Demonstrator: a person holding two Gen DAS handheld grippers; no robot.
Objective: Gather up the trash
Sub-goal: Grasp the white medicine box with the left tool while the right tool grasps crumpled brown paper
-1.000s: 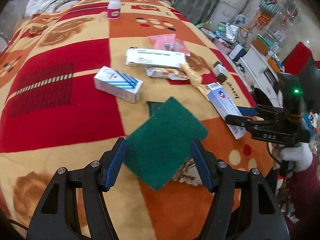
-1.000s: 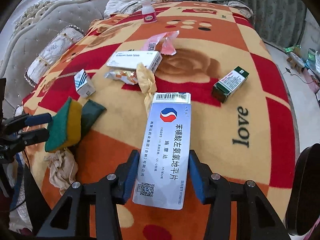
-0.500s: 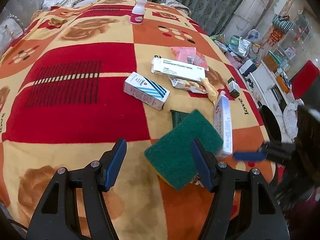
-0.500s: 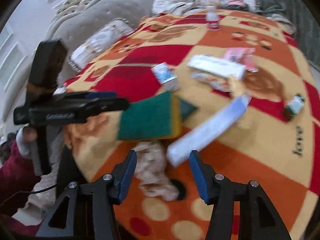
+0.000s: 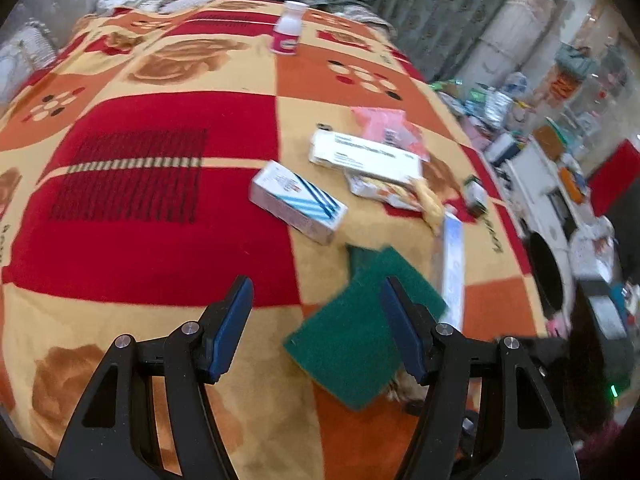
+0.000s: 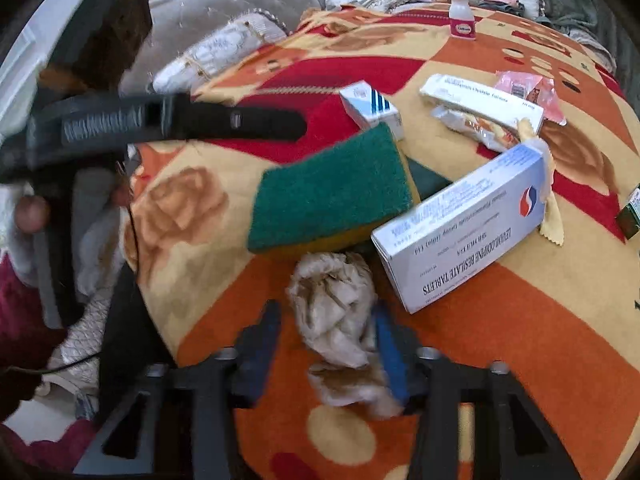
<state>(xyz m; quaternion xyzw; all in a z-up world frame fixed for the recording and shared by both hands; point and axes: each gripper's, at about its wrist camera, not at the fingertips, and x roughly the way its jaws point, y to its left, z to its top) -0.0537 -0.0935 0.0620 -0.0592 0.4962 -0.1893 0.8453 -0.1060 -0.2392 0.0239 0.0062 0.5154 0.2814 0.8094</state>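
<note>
A crumpled, stained tissue (image 6: 332, 312) lies on the blanket between the fingers of my right gripper (image 6: 326, 344). Its jaws are closing; the right pad touches the tissue and the left pad stands a little clear. My left gripper (image 5: 316, 328) is open with nothing between its pads. A green and yellow sponge (image 5: 360, 332) lies just right of it, partly behind its right finger. In the right wrist view the sponge (image 6: 332, 188) sits beyond the tissue, under the left gripper's finger (image 6: 240, 124). A white and blue tablet box (image 6: 460, 224) leans tilted beside the sponge.
On the patterned blanket (image 5: 160, 240) lie a blue-striped box (image 5: 298, 202), a long white box (image 5: 364, 156), a pink packet (image 5: 384, 124), a yellow wrapper (image 5: 428, 200), a small green box (image 5: 476, 196) and a white bottle (image 5: 287, 28). Cluttered furniture stands past the right edge.
The tablet box that lay flat between my right fingers now leans by the sponge. My right gripper swung left onto the tissue and narrowed. The sponge slid out from between my left fingers.
</note>
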